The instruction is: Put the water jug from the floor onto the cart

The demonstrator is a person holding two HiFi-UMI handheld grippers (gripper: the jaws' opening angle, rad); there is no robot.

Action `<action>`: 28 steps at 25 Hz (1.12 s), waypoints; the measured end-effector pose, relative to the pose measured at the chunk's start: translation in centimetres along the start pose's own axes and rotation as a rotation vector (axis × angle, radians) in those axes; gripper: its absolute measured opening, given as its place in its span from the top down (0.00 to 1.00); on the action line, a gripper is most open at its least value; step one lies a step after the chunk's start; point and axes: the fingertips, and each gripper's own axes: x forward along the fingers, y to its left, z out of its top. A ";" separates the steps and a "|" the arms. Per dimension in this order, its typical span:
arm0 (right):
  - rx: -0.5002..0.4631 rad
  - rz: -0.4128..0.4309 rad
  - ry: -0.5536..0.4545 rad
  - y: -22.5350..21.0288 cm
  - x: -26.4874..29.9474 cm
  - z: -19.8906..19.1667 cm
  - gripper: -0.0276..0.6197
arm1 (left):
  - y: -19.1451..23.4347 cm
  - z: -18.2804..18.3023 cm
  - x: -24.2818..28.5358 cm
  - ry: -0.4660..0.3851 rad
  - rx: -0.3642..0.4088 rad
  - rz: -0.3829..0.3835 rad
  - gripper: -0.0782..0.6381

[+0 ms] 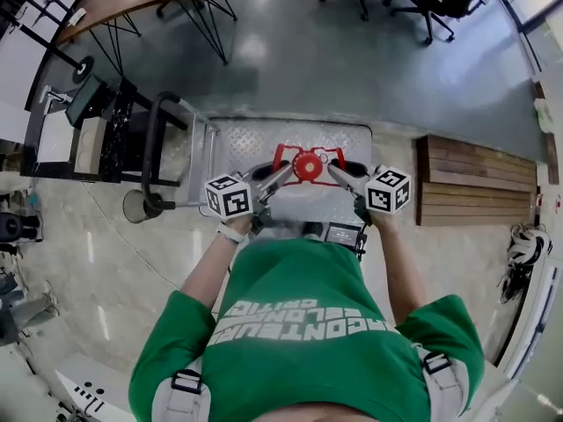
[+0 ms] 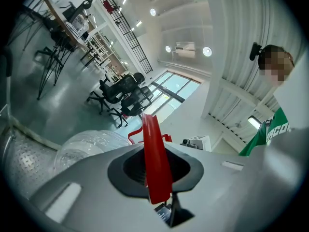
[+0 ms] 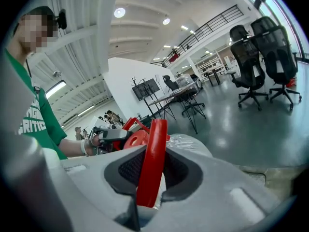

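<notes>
Here, left gripper (image 1: 280, 174) and right gripper (image 1: 339, 174) fingers clamp the water jug's (image 1: 308, 164) red handle (image 1: 281, 154) above the cart (image 1: 237, 139); open floor (image 1: 352, 69) past its far edge.

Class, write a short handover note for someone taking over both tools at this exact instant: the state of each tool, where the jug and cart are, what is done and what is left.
Left tool: shut on the red handle of the water jug.
Right tool: shut on the same handle from the other side.
Jug: upright between the tools, over the cart deck. Whether it rests on the deck cannot be told.
Done: jug gripped and brought to the cart.
Left: make sure it sits on the deck, then open both tools and draw back.
</notes>
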 end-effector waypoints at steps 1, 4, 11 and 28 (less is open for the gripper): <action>0.004 -0.002 0.008 0.1 0.2 -0.2 0.86 | 0.2 -0.1 -0.3 0.004 -0.005 0.005 0.79; 0.016 -0.009 0.030 0.2 1.0 -1.0 0.86 | 1.0 -0.5 -0.8 0.023 -0.023 0.020 0.79; 0.026 -0.015 0.073 0.1 4.2 -1.0 0.86 | 3.7 0.3 -2.0 0.036 -0.041 0.049 0.80; 0.034 -0.075 0.196 -3.5 6.9 -5.9 0.86 | 9.1 -4.0 -0.7 0.109 -0.106 0.122 0.80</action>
